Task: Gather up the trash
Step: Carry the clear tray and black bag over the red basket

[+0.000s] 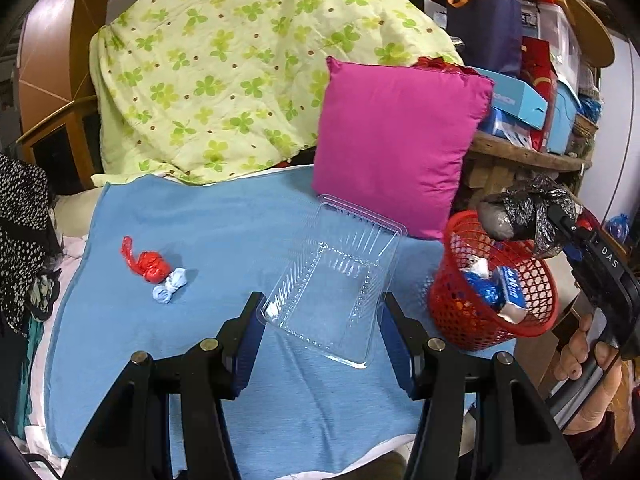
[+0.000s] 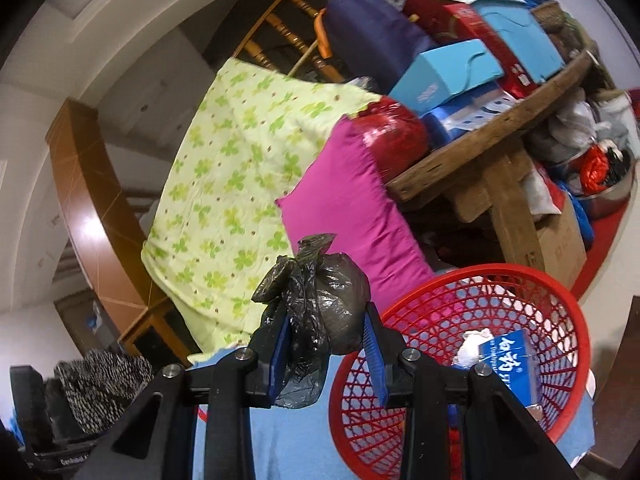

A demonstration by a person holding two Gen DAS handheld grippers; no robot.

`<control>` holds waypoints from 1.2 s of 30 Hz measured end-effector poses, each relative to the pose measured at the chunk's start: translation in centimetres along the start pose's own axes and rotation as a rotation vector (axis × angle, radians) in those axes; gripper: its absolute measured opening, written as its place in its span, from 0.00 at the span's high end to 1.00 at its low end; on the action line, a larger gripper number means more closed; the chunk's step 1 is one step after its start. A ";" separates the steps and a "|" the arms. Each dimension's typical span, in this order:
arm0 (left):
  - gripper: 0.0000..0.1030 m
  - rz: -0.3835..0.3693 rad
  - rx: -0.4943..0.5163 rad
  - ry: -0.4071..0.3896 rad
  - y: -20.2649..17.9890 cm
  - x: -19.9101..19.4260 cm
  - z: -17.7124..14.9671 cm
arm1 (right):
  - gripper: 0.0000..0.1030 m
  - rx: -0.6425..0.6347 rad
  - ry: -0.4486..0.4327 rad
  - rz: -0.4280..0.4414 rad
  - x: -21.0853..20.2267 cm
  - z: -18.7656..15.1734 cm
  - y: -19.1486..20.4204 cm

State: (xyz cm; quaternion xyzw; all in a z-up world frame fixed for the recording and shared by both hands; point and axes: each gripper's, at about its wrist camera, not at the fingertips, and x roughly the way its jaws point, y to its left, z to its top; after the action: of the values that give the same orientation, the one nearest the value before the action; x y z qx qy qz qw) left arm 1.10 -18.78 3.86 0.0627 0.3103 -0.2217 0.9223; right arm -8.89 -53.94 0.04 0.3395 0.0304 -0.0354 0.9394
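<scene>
A clear plastic tray (image 1: 332, 280) sits over the blue cloth (image 1: 200, 340), and my left gripper (image 1: 323, 304) is shut on its near end, one pad against each side. To the left on the cloth lie a knotted red bag (image 1: 148, 266) and a pale blue wad (image 1: 170, 286). My right gripper (image 2: 325, 316) is shut on a knotted black bag (image 2: 340, 292) just left of the red mesh basket (image 2: 460, 288). In the left wrist view the black bag (image 1: 516, 216) hangs over the red basket's (image 1: 452, 304) far rim. A blue-white carton (image 2: 516, 360) and white tissue (image 2: 476, 344) lie in the basket.
A pink cushion (image 1: 396, 144) leans behind the tray, with a green clover quilt (image 1: 224, 72) heaped behind it. A wooden table (image 1: 524, 156) stacked with boxes stands at the right. Dark patterned clothes (image 1: 20, 232) hang at the left. A person's hand (image 1: 592, 364) holds the right gripper.
</scene>
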 end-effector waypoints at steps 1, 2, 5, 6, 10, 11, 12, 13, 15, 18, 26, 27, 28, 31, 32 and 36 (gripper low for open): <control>0.43 -0.002 0.007 -0.001 -0.4 -0.1 0.1 | 0.65 0.012 -0.004 0.003 -0.2 0.1 -0.3; 0.43 -0.002 0.016 -0.002 -0.8 -0.2 0.2 | 0.65 0.022 -0.009 0.003 -0.4 0.3 -0.7; 0.43 -0.004 0.037 -0.007 -1.9 -0.4 0.5 | 0.65 0.029 -0.020 0.003 -0.9 0.6 -1.1; 0.43 -0.004 0.040 -0.009 -2.3 -0.5 0.6 | 0.65 0.030 -0.023 0.002 -1.0 0.7 -1.3; 0.43 -0.009 0.051 -0.008 -3.5 -0.5 0.9 | 0.65 0.047 -0.034 0.001 -1.6 1.0 -2.1; 0.43 -0.011 0.053 -0.006 -3.8 -0.4 0.9 | 0.65 0.053 -0.038 0.000 -1.8 1.1 -2.4; 0.43 -0.010 0.057 -0.005 -4.0 -0.3 0.9 | 0.65 0.059 -0.041 -0.001 -1.9 1.2 -2.7; 0.43 -0.010 0.061 -0.003 -4.4 -0.2 0.9 | 0.65 0.065 -0.043 -0.001 -2.0 1.3 -2.9; 0.43 -0.017 0.063 0.003 -5.0 0.0 1.0 | 0.65 0.078 -0.050 0.001 -2.4 1.4 -3.4; 0.43 -0.024 0.076 0.008 -6.1 0.2 1.1 | 0.65 0.089 -0.058 -0.003 -2.7 1.7 -4.0; 0.43 -0.046 0.111 0.015 -8.7 1.2 1.5 | 0.65 0.113 -0.067 -0.008 -3.4 1.8 -5.0; 0.43 -0.052 0.115 0.016 -9.0 1.3 1.6 | 0.65 0.117 -0.068 -0.008 -3.5 1.8 -5.1; 0.43 -0.056 0.119 0.015 -9.2 1.4 1.7 | 0.65 0.119 -0.070 -0.010 -3.5 1.8 -5.2; 0.43 -0.070 0.129 0.011 -10.2 1.8 2.2 | 0.65 0.126 -0.072 -0.011 -3.6 1.8 -5.3; 0.43 -0.079 0.132 0.008 -10.6 1.9 2.4 | 0.65 0.127 -0.073 -0.012 -3.6 1.8 -5.3; 0.43 -0.103 0.146 -0.006 -11.8 2.1 3.0 | 0.65 0.128 -0.073 -0.012 -3.6 1.9 -5.3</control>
State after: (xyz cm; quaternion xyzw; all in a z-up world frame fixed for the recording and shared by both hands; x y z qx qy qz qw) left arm -1.03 -30.83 5.21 0.1130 0.2932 -0.2913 0.9036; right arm -12.86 -59.03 -1.62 0.3974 -0.0042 -0.0550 0.9160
